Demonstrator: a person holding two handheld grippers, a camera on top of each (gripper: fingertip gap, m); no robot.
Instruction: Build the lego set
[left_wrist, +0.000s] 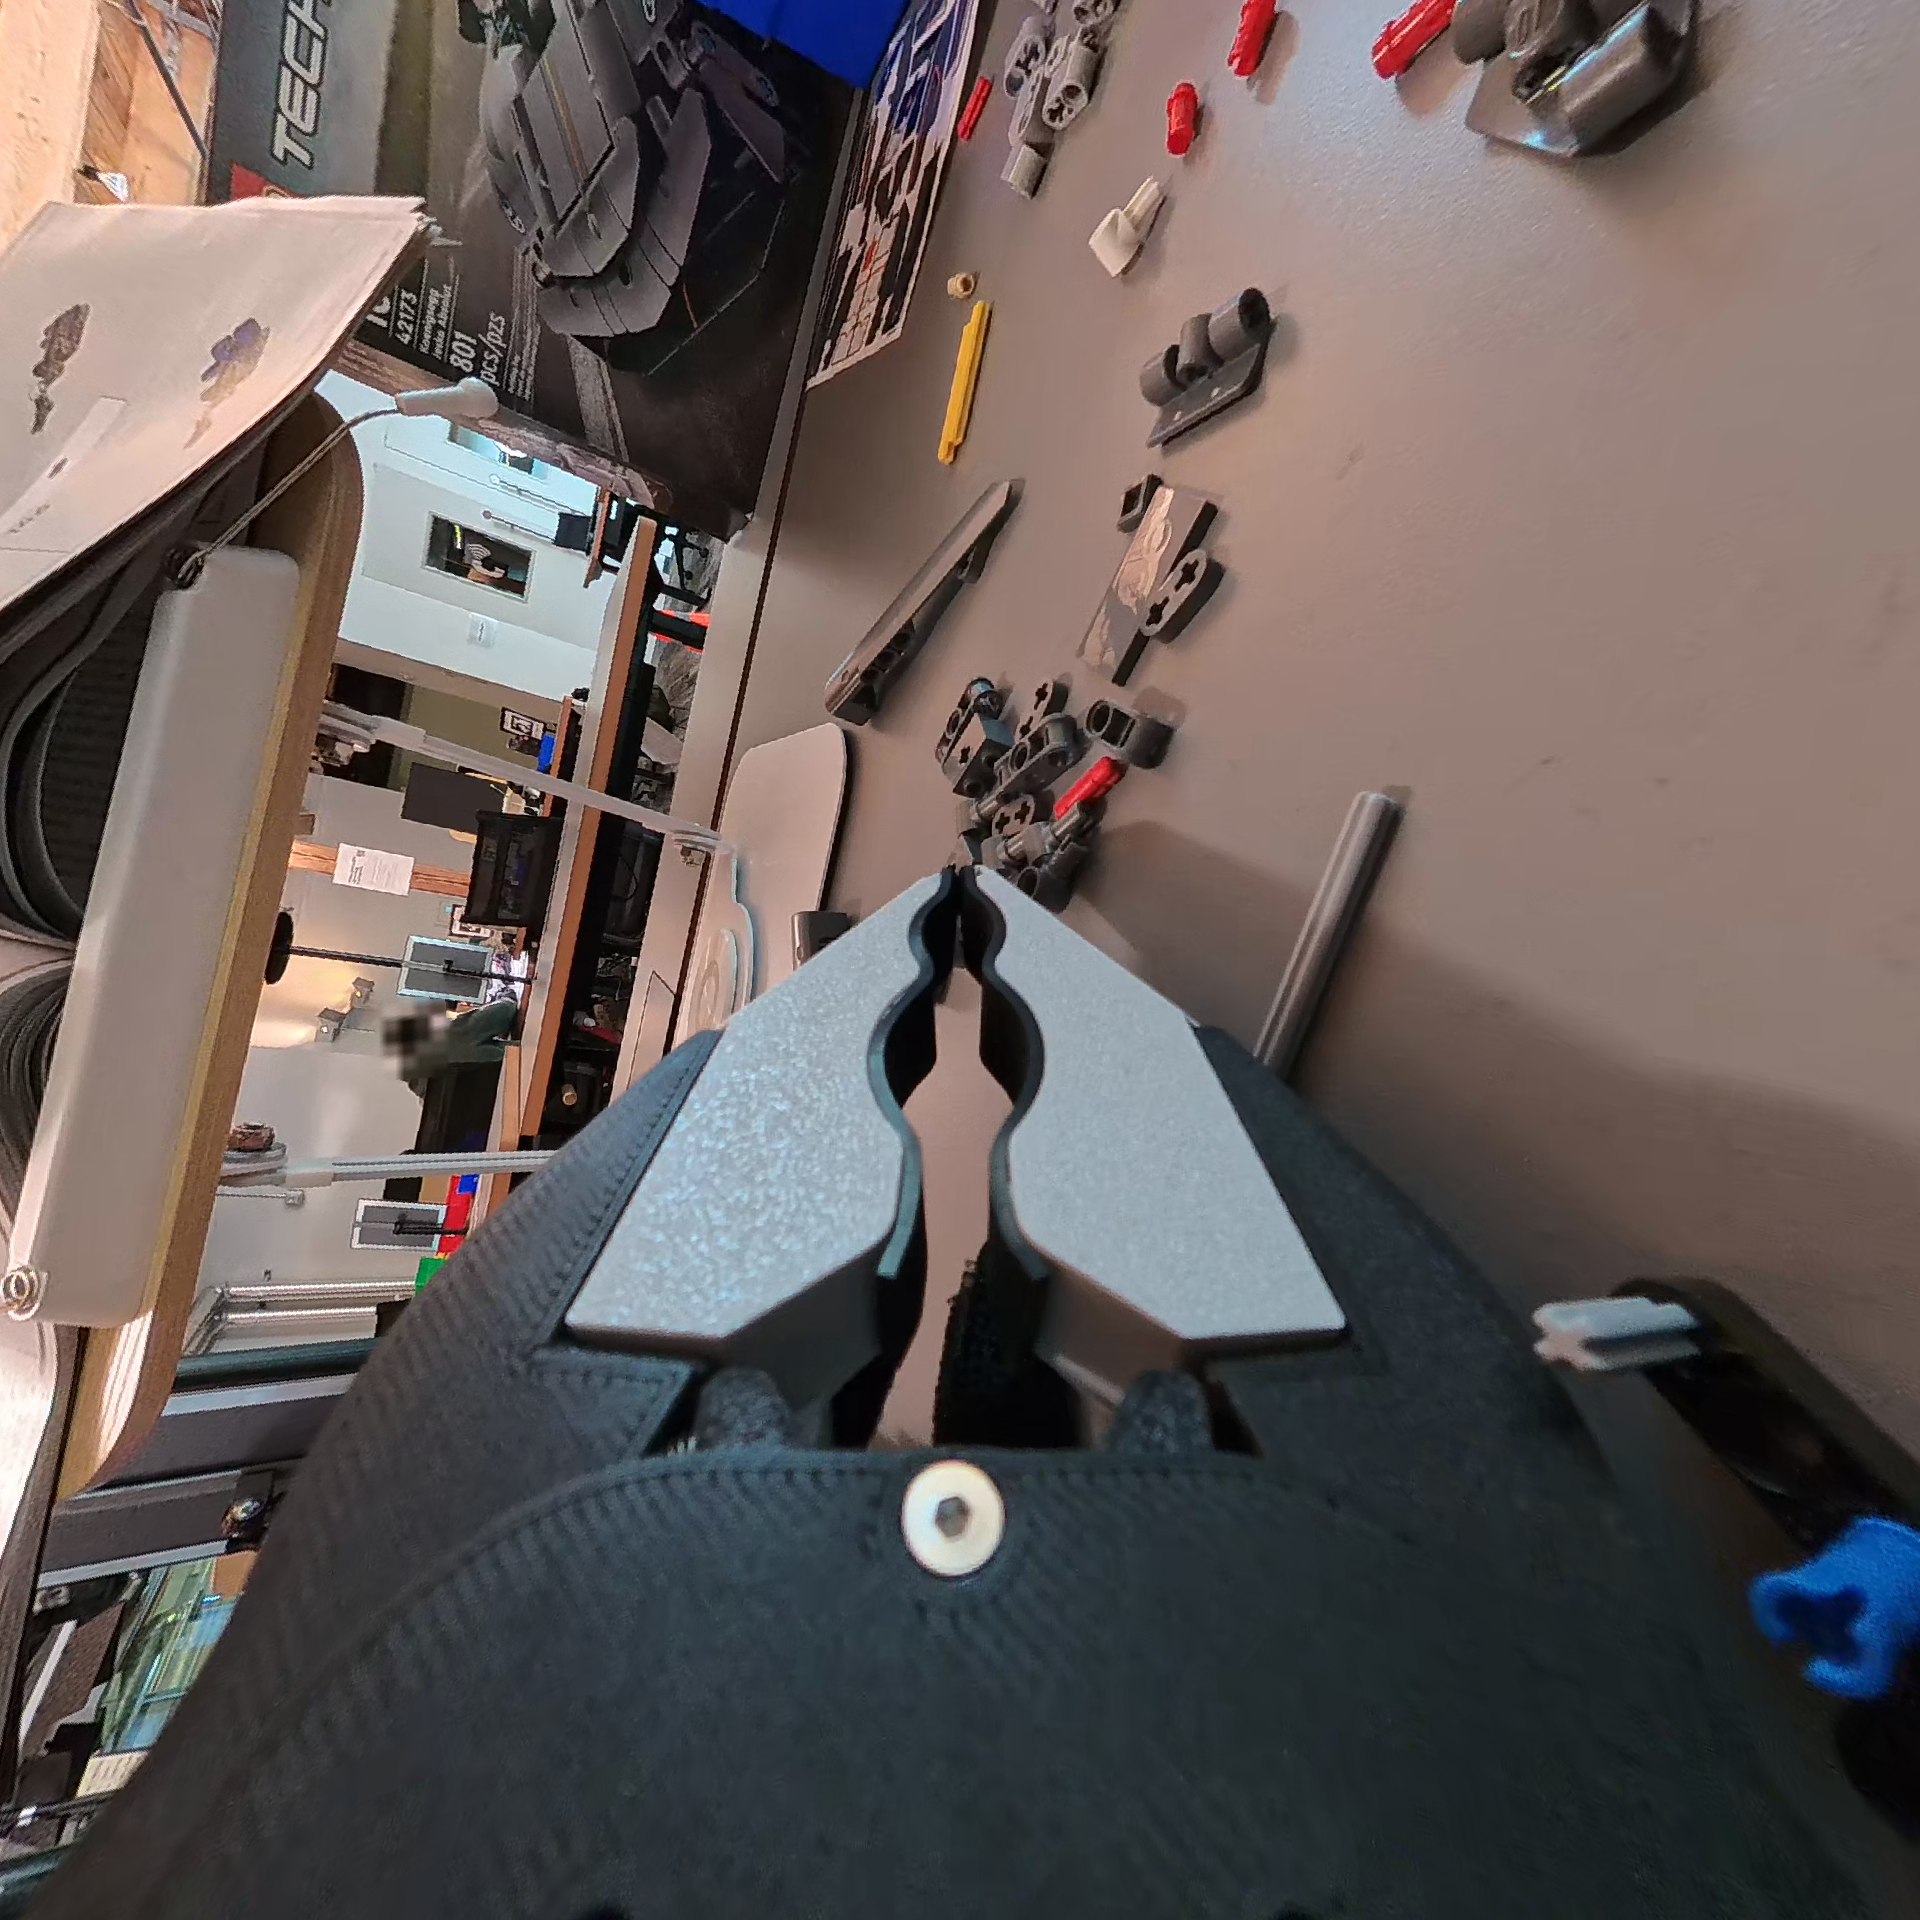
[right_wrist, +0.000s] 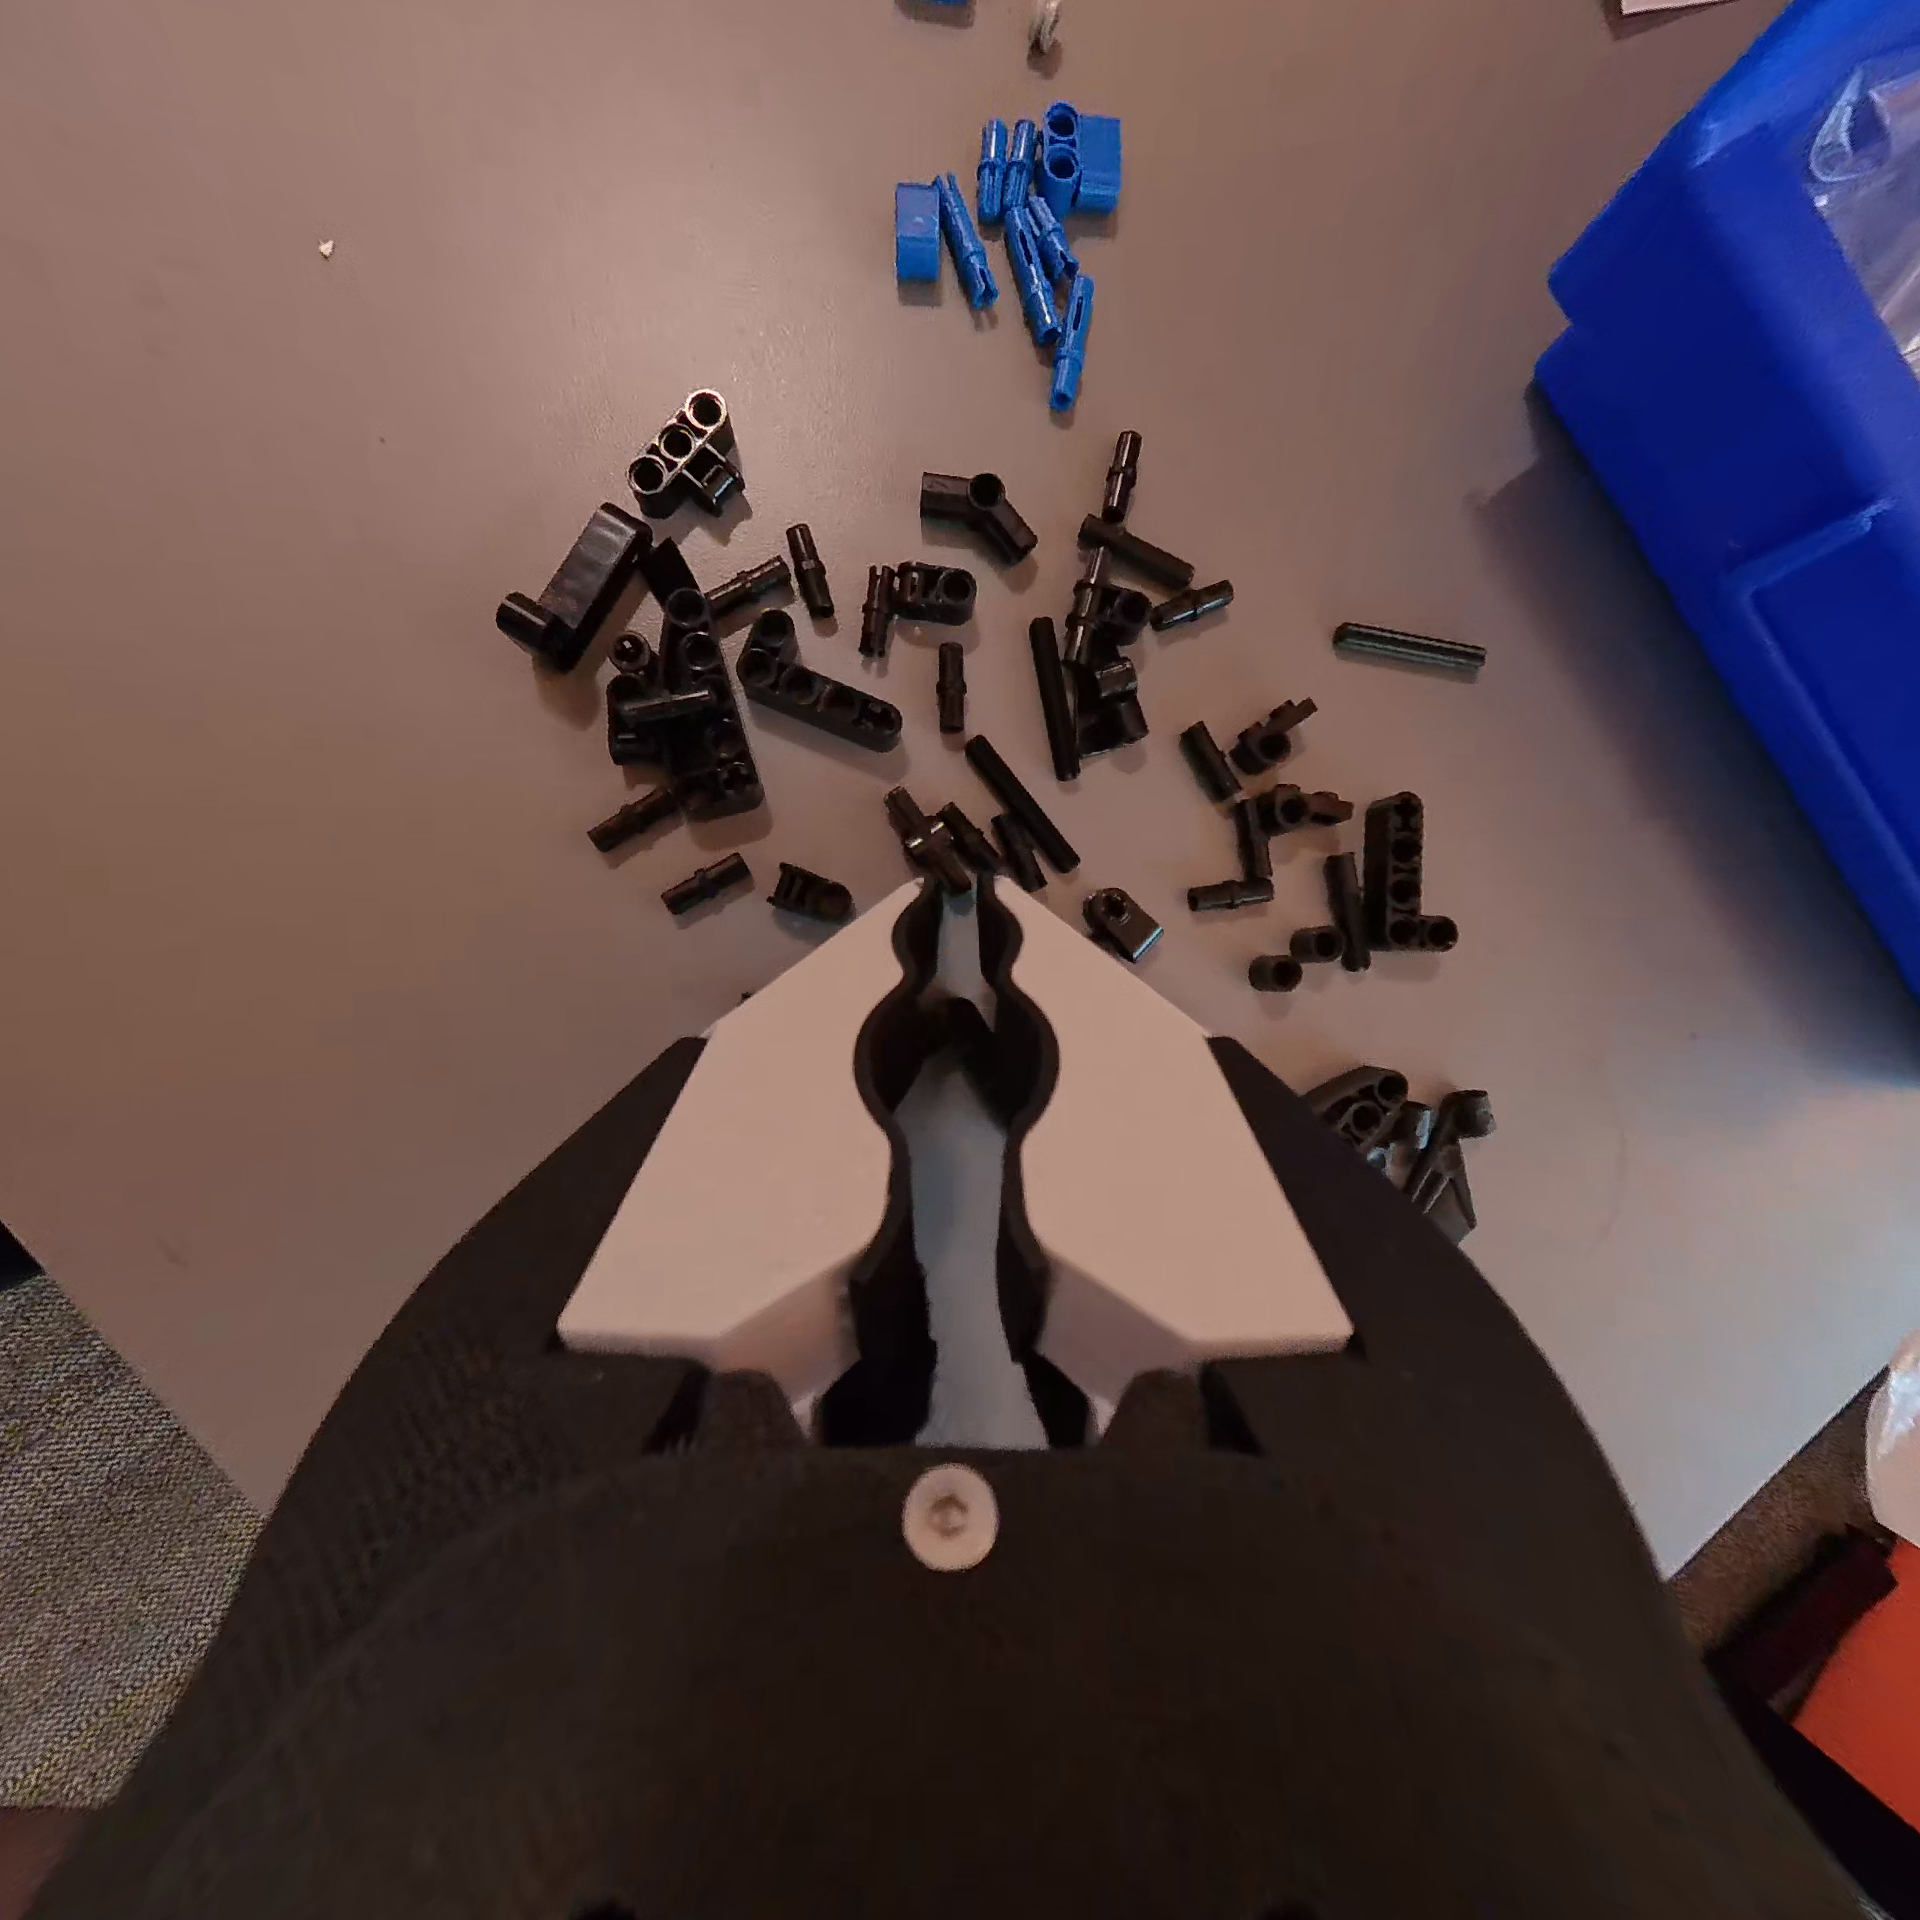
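In the right wrist view my right gripper (right_wrist: 951, 885) is low over a grey table (right_wrist: 312, 727), at the near edge of a scatter of small black building pieces (right_wrist: 790, 686). Its fingertips are closed on one end of a short black pin (right_wrist: 925, 836), which sticks out ahead of the tips among other pins. In the left wrist view my left gripper (left_wrist: 958, 881) is tilted on its side with its tips pressed together and nothing between them. It hovers beside a small heap of dark grey connectors (left_wrist: 1023, 774) with a red pin (left_wrist: 1089, 784).
A blue bin (right_wrist: 1745, 520) stands at the right and a cluster of blue pins and blocks (right_wrist: 1023, 218) lies farther ahead. The left wrist view shows a grey rod (left_wrist: 1325, 935), a yellow piece (left_wrist: 964, 379), red pins (left_wrist: 1181, 116), a product box (left_wrist: 582, 239) and a paper booklet (left_wrist: 177, 343). Left tips to right tips: about 40 cm.
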